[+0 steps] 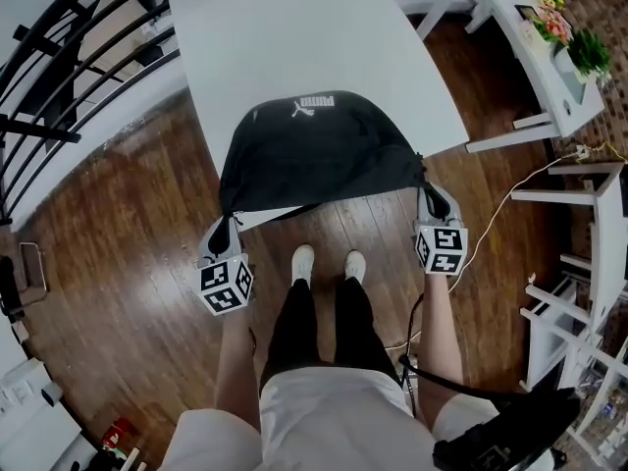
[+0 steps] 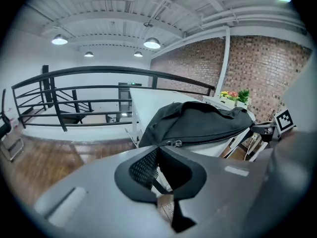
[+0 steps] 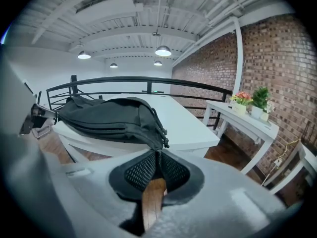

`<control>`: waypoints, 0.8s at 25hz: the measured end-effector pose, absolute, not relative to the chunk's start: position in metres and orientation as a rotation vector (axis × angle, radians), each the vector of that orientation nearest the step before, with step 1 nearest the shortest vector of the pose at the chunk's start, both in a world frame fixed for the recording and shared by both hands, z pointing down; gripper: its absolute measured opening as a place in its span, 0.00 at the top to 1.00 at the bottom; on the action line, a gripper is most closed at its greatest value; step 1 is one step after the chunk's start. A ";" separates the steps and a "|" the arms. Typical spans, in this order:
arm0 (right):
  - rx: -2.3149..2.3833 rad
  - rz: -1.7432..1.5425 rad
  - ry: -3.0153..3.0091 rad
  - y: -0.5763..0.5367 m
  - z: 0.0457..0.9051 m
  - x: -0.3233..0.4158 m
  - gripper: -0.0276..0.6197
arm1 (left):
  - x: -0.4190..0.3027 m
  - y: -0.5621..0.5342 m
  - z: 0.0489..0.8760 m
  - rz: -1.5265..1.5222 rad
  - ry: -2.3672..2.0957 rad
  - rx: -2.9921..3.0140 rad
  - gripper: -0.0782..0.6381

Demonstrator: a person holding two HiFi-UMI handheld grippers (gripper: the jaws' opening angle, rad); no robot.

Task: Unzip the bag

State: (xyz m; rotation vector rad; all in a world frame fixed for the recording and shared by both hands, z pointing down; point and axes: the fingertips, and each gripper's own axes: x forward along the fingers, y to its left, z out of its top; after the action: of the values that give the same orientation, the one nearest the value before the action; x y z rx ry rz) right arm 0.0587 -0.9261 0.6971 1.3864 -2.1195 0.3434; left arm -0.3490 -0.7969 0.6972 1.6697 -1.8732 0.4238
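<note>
Bag [image 1: 314,155] held taut at both ends, on the near edge of the bench [image 1: 294,37].
Head view: black, partly overhanging the edge. Left gripper view: left gripper [image 2: 159,152] fingers pinch its corner, beside the zipper pull [image 2: 177,143]. Right gripper view: right gripper [image 3: 157,155] fingers pinch the opposite end.

In the head view the bag [image 1: 319,150] drapes over the tips of the left hand-held gripper [image 1: 225,232] and the right hand-held gripper [image 1: 430,200], so we cannot see their jaws there. It also hides the near edge of the tabletop [image 1: 294,37], whose far end is cut off at the top. The zip pull [image 2: 177,143] is too small to make out. The right pads seem to pinch fabric, perhaps a strap.
</note>
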 end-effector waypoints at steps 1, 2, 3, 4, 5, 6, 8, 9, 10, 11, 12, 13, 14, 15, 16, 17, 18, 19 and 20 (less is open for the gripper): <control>1.394 0.342 -2.103 -0.926 0.699 0.059 0.92 | -0.350 -0.797 0.698 0.439 -1.861 1.690 0.85; 1.405 0.341 -2.086 -0.927 0.701 0.059 0.92 | -0.350 -0.798 0.699 0.453 -1.846 1.709 0.85; 1.417 0.341 -2.069 -0.927 0.702 0.059 0.92 | -0.348 -0.798 0.699 0.460 -1.830 1.724 0.85; 1.425 0.344 -2.053 -0.927 0.703 0.059 0.92 | -0.347 -0.797 0.699 0.457 -1.813 1.735 0.85; 1.427 0.350 -2.038 -0.927 0.703 0.059 0.92 | -0.346 -0.796 0.697 0.448 -1.799 1.742 0.85; 1.422 0.356 -2.023 -0.927 0.703 0.059 0.92 | -0.347 -0.794 0.694 0.437 -1.789 1.749 0.85; 1.384 0.349 -1.988 -0.921 0.704 0.056 0.91 | -0.349 -0.785 0.686 0.431 -1.774 1.770 0.85; 1.355 0.340 -1.968 -0.914 0.705 0.054 0.91 | -0.350 -0.779 0.682 0.435 -1.766 1.783 0.85; 1.332 0.332 -1.948 -0.906 0.705 0.053 0.89 | -0.350 -0.772 0.679 0.442 -1.761 1.797 0.84; 1.322 0.327 -1.930 -0.896 0.704 0.055 0.89 | -0.350 -0.765 0.675 0.450 -1.762 1.809 0.84; 1.325 0.324 -1.913 -0.885 0.701 0.060 0.89 | -0.351 -0.758 0.670 0.454 -1.771 1.817 0.84; 1.339 0.325 -1.900 -0.874 0.698 0.067 0.89 | -0.351 -0.751 0.664 0.454 -1.786 1.821 0.86; 1.358 0.330 -1.897 -0.862 0.692 0.075 0.90 | -0.352 -0.743 0.657 0.449 -1.801 1.824 0.87; 1.381 0.334 -1.909 -0.850 0.684 0.082 0.97 | -0.352 -0.735 0.650 0.439 -1.816 1.828 0.87; 1.402 0.336 -1.940 -0.837 0.673 0.085 0.97 | -0.351 -0.726 0.641 0.426 -1.832 1.835 0.87; 1.421 0.334 -1.989 -0.825 0.659 0.085 0.97 | -0.349 -0.717 0.631 0.410 -1.850 1.847 0.87; 1.438 0.329 -2.054 -0.810 0.642 0.081 0.97 | -0.344 -0.707 0.620 0.394 -1.867 1.865 0.87; 1.448 0.322 -2.129 -0.794 0.625 0.075 0.97 | -0.335 -0.695 0.606 0.378 -1.881 1.890 0.87; 1.451 0.311 -2.210 -0.775 0.606 0.068 0.97 | -0.323 -0.681 0.591 0.360 -1.890 1.923 0.87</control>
State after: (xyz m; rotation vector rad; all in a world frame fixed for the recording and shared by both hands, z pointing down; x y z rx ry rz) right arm 0.0676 -0.7746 0.6060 1.4512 -2.2097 0.3115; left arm -0.3232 -0.6813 0.5908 1.9231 -1.8904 0.3595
